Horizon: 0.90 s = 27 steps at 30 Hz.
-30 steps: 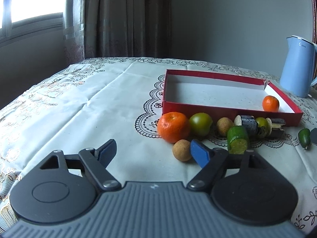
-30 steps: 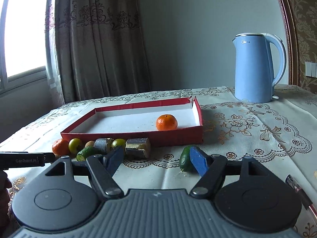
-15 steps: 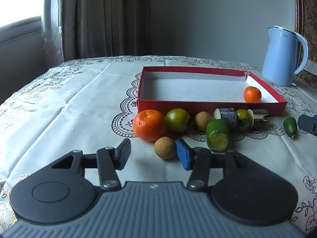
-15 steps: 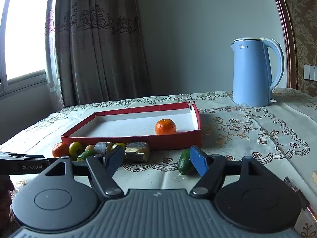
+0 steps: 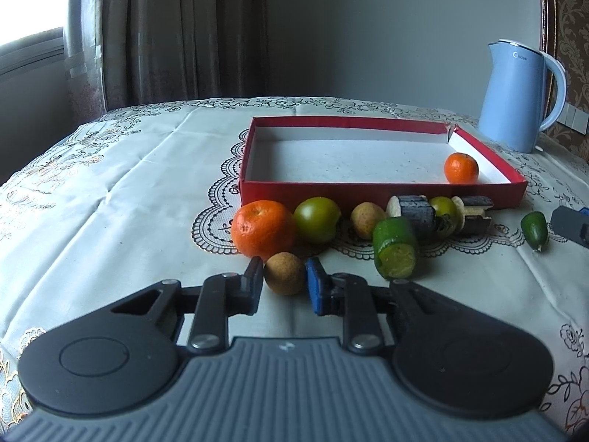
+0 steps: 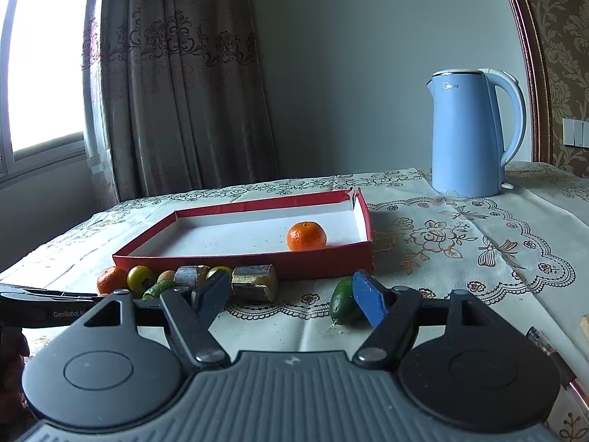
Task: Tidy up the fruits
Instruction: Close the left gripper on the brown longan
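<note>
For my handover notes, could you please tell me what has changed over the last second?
The left gripper swung right, moved in and narrowed its jaws around the small brown fruit, now between them; whether they grip it is unclear. The right gripper barely moved, still open near the small cucumber. The red tray and other fruit stayed put.

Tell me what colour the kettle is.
Light blue kettle, seen best in the right wrist view.

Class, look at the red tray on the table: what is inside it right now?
Inside the red tray lies one small orange, near its right end; the rest of the white floor is bare. The near wall hides a thin strip of floor just behind it.
</note>
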Motion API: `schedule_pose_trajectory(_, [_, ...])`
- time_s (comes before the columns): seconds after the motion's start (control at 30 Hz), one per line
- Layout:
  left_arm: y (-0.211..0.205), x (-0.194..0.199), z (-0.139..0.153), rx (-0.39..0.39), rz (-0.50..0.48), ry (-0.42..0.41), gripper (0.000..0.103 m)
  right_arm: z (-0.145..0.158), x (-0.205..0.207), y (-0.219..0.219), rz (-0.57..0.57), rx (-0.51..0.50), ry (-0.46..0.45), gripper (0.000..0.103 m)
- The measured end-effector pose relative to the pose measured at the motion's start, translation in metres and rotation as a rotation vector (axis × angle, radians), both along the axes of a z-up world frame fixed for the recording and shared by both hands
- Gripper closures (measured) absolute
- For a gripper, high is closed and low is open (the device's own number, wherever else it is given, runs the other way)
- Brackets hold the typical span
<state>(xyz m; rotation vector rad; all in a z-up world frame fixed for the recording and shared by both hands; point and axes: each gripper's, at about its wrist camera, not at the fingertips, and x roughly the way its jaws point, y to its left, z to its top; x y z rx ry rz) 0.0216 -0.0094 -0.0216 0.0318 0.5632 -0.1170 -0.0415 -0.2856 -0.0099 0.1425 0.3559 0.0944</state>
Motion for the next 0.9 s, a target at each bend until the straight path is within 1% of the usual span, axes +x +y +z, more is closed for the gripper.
schedule_pose_trajectory(0.4, [-0.003,-0.001,0.000,0.029,0.037,-0.006,0.080,0.000,0.002,0.003,-0.013,-0.019,0.009,0.029])
schedule_pose_trajectory(0.5, [-0.002,-0.001,0.001,0.028,0.043,-0.009,0.080,0.000,0.002,0.007,-0.012,-0.045,0.017,0.029])
schedule_pose_trajectory(0.57, [-0.001,-0.001,0.001,0.024,0.047,-0.011,0.080,-0.001,0.003,0.011,0.002,-0.044,0.041,0.029])
schedule_pose_trajectory(0.77, [0.004,-0.002,0.001,0.012,0.057,-0.013,0.080,-0.004,0.001,0.034,0.030,-0.148,0.085,0.029])
schedule_pose_trajectory(0.9, [0.009,-0.004,0.005,0.004,0.066,-0.025,0.080,-0.006,0.007,0.041,0.044,-0.177,0.133,0.029])
